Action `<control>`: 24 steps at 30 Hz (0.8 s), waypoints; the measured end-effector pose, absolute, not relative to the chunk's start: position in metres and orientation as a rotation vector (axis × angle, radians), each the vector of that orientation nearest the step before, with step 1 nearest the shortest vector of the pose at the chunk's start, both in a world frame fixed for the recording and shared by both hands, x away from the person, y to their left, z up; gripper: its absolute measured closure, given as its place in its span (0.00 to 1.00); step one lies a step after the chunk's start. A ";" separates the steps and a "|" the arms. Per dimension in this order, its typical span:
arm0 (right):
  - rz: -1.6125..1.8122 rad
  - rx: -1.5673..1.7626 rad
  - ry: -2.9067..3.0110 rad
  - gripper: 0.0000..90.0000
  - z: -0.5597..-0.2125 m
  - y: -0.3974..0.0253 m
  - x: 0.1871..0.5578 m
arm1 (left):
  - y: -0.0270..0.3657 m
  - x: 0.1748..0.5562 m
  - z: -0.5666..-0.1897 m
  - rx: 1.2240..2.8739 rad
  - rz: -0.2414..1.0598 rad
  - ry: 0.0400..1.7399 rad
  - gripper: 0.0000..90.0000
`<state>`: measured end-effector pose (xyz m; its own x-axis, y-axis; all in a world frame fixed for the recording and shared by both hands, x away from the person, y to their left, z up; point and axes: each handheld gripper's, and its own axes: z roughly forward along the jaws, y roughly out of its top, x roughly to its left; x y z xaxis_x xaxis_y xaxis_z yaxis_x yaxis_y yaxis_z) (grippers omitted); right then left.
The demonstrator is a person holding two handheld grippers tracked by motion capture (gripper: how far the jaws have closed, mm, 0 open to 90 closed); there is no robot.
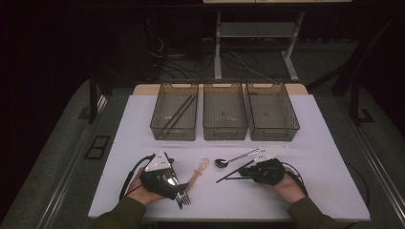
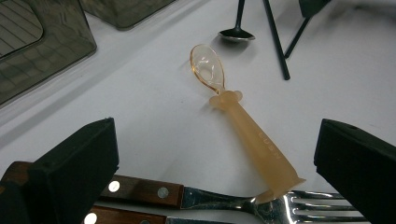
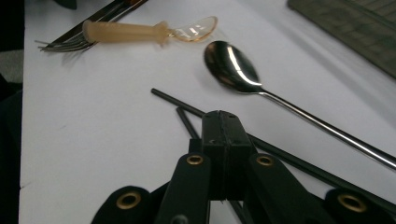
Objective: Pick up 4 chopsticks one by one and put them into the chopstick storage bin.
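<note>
At the near edge of the white table (image 1: pixel 315 138), I hold my left gripper (image 2: pixel 215 154) with its black jaws spread wide, nothing between them. Low between those jaws, in the left gripper view, lie two wood-handled steel forks (image 2: pixel 196 198) side by side, handles studded with bright rivets. The butt of a translucent peach plastic spoon (image 2: pixel 247 128) rests on the fork tines, its clear bowl pointing away toward the trays. In the high view the same forks (image 1: pixel 183 195) and plastic spoon (image 1: pixel 198 171) sit just beside the left gripper (image 1: pixel 168 183), at the front left of the table.

My right gripper (image 3: pixel 223 123) has its jaws pressed together, and I see nothing pinched between them. Its tip hovers over a pair of thin black chopsticks (image 3: pixel 275 154), which lie crossed on the table beneath it. Just beyond them lies a long-handled polished steel spoon (image 3: pixel 233 70), bowl up. In the high view the right gripper (image 1: pixel 260 169) sits at the front right, the chopsticks (image 1: pixel 234 172) reaching out to its left and the steel spoon (image 1: pixel 234 159) near them.

Three smoky transparent plastic trays (image 1: pixel 225 131) stand in a row at the far side of the table; the left one holds two dark sticks, lying at a slant.
</note>
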<state>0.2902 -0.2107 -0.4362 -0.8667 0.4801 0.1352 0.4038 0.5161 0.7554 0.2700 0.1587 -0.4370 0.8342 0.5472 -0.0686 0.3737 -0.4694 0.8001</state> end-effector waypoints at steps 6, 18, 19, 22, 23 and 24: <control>1.295 0.863 2.597 0.91 -0.428 -0.238 0.294 | 0.159 0.270 -0.437 2.116 0.247 0.673 0.00; 1.099 0.985 2.565 1.00 -0.429 -0.301 0.287 | 0.159 0.270 -0.437 2.114 0.247 0.680 0.00; 1.080 1.001 2.566 1.00 -0.430 -0.305 0.287 | 0.159 0.270 -0.437 2.114 0.247 0.678 0.00; 1.048 1.032 2.569 1.00 -0.435 -0.314 0.286 | 0.159 0.270 -0.437 2.115 0.246 0.679 0.00; 1.038 1.041 2.573 1.00 -0.437 -0.317 0.285 | 0.159 0.270 -0.437 2.118 0.245 0.679 0.00; 1.030 1.042 2.575 1.00 -0.438 -0.318 0.285 | 0.159 0.270 -0.437 2.118 0.244 0.679 0.00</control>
<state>0.2845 -0.3183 -0.4377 -0.7387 0.6682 0.0882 0.5447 0.5148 0.6621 0.2703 0.1587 -0.4371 0.8319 0.5504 -0.0710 0.3788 -0.4695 0.7975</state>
